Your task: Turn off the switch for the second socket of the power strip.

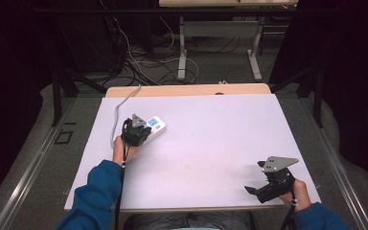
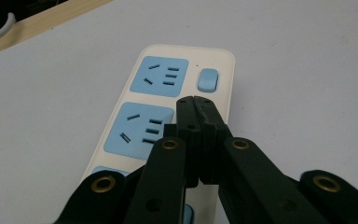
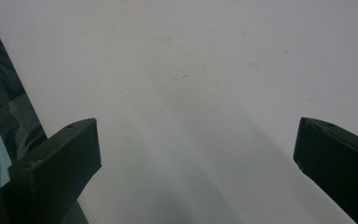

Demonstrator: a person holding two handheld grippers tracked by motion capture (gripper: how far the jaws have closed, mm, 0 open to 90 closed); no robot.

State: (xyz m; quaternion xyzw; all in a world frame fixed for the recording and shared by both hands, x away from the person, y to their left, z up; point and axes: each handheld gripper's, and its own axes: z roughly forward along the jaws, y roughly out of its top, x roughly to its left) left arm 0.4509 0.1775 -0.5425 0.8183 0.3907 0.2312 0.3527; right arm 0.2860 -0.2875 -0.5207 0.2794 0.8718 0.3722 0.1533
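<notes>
A white power strip [image 1: 156, 125] with light-blue sockets lies on the left half of the white table [image 1: 206, 139]. My left gripper [image 1: 143, 129] sits right over it, held by a hand in a blue sleeve. In the left gripper view the black jaws of my left gripper [image 2: 194, 101] are shut together with nothing between them. Their tips hover over the power strip [image 2: 182, 70], just below its blue switch [image 2: 208, 79] and beside the second socket. My right gripper [image 1: 254, 178] rests low at the table's front right, open; its gripper view shows the jaws [image 3: 196, 140] wide apart over bare tabletop.
The strip's pale cord [image 1: 119, 110] runs from the strip toward the table's back left edge [image 1: 124, 91]. Beyond the table are a floor with tangled cables [image 1: 148, 62] and another desk's legs [image 1: 182, 52]. Dark curtains flank both sides.
</notes>
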